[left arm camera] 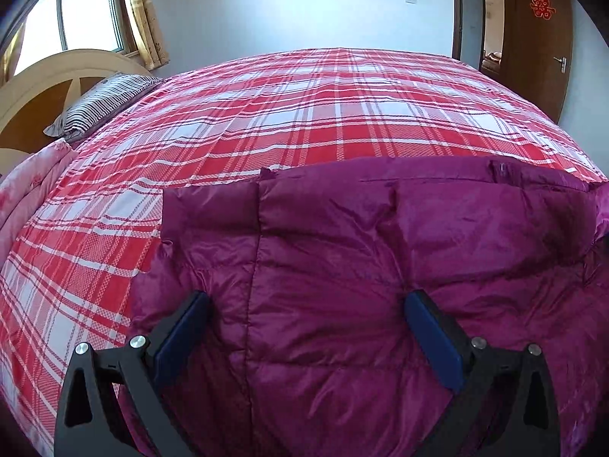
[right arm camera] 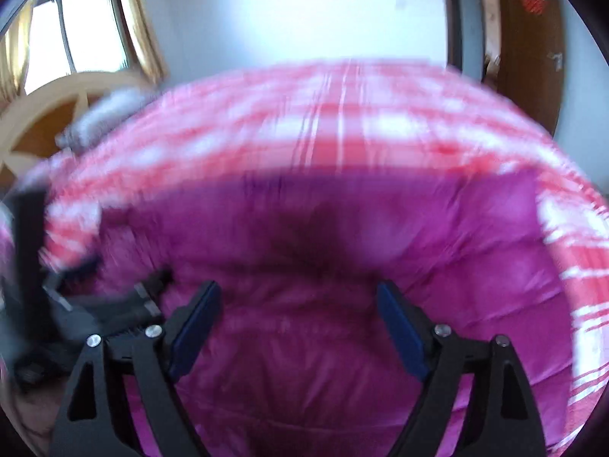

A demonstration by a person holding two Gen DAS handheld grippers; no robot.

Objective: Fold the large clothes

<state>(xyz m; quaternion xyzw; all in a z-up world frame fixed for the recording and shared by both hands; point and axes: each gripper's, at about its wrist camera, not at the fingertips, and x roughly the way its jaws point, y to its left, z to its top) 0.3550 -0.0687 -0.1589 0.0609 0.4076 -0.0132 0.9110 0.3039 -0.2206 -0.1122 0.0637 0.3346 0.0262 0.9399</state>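
A magenta quilted down jacket (left arm camera: 342, 266) lies on the bed's red and white plaid cover (left arm camera: 285, 114), at the near edge. My left gripper (left arm camera: 306, 299) is open just above the jacket, its blue-padded fingers (left arm camera: 182, 327) spread wide and empty. The right wrist view is blurred by motion. In it the jacket (right arm camera: 323, 304) fills the near part and my right gripper (right arm camera: 298, 291) is open above it, holding nothing. The left gripper's black body (right arm camera: 114, 304) shows at the left of that view.
A striped pillow (left arm camera: 99, 106) and a tan headboard (left arm camera: 45, 87) stand at the far left, with a pink quilt (left arm camera: 26, 198) beside them. A window with yellow curtains (left arm camera: 144, 11) is behind. A brown door (left arm camera: 540, 38) is at the far right.
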